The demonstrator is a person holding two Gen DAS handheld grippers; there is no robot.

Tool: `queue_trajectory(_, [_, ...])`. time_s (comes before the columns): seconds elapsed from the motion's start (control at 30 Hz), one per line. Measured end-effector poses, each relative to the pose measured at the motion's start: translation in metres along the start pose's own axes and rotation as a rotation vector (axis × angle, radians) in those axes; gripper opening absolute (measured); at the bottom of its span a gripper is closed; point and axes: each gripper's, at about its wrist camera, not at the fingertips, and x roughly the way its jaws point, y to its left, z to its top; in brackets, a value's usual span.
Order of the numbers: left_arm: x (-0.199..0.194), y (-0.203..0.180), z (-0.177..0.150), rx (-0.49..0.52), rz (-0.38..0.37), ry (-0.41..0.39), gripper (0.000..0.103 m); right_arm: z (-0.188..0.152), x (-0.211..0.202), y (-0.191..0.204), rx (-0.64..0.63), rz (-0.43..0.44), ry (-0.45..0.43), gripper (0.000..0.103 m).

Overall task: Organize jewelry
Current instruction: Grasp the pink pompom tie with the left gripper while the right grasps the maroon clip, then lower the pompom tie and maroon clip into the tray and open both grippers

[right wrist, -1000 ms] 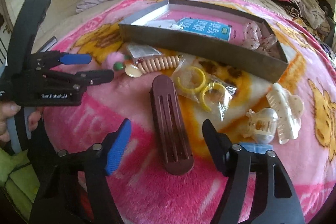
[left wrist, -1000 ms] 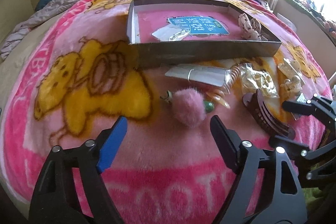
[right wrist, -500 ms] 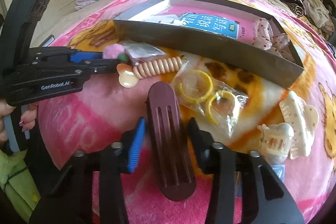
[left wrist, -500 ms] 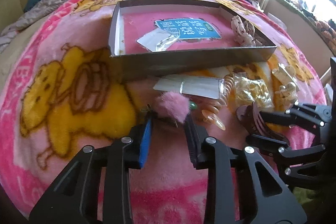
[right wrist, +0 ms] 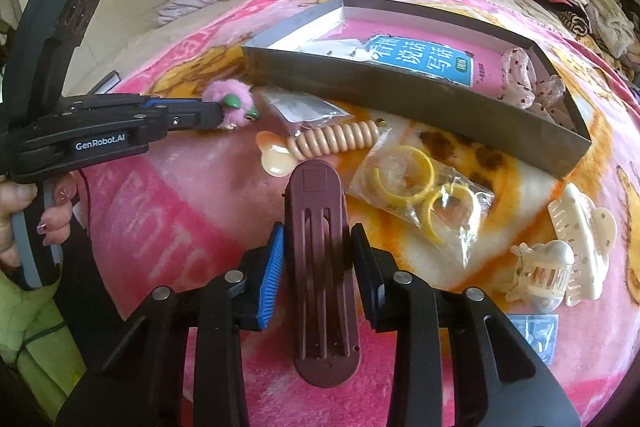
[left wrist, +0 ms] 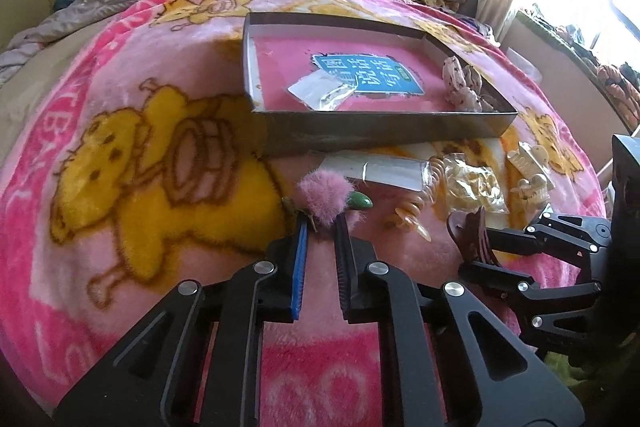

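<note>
My left gripper (left wrist: 320, 223) is shut on a pink fluffy pom-pom hair clip (left wrist: 324, 197) with green ends, held just above the pink blanket; it also shows in the right wrist view (right wrist: 232, 103). My right gripper (right wrist: 318, 239) is shut on a long maroon hair clip (right wrist: 320, 267), which also shows in the left wrist view (left wrist: 474, 235). A shallow grey box (left wrist: 384, 131) with a pink floor lies beyond, holding a blue label, a clear packet and a spotted scrunchie (left wrist: 460, 87).
On the blanket lie a beige spiral hair tie (right wrist: 336, 141), a bag of yellow rings (right wrist: 420, 187), two cream claw clips (right wrist: 560, 251), a clear packet (left wrist: 376, 171) and a small blue packet (right wrist: 532, 335). Piled clothes lie at the far edge of the bed.
Both grippers have closed: the left on the pink pom-pom clip, the right on the maroon hair clip. Both moved forward onto their items and now hold them.
</note>
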Motion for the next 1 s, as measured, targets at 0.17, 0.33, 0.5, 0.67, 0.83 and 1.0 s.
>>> queue_trajectory(0.17, [-0.011, 0.008, -0.002, -0.017, 0.005, -0.014, 0.003, 0.003, -0.005, 0.005, -0.009, 0.012, -0.012, 0.032])
queue_trajectory(0.33, [-0.018, 0.012, -0.003, -0.025, 0.002, -0.023, 0.001, 0.008, -0.011, 0.009, -0.013, 0.022, -0.029, 0.032])
queue_trajectory(0.5, [-0.024, 0.014, -0.001, -0.023, 0.006, -0.029, 0.000, 0.015, -0.014, 0.010, -0.015, 0.030, -0.041, 0.032])
queue_trajectory(0.67, [-0.026, 0.014, 0.000, -0.020, 0.015, -0.028, 0.000, 0.018, -0.016, 0.007, -0.004, 0.033, -0.049, 0.032])
queue_trajectory(0.83, [-0.033, 0.010, 0.010, -0.006, 0.016, -0.042, 0.000, 0.023, -0.024, 0.000, 0.017, 0.036, -0.066, 0.032])
queue_trajectory(1.0, [-0.036, 0.005, 0.027, 0.011, 0.020, -0.055, 0.000, 0.031, -0.034, -0.013, 0.039, 0.031, -0.096, 0.032])
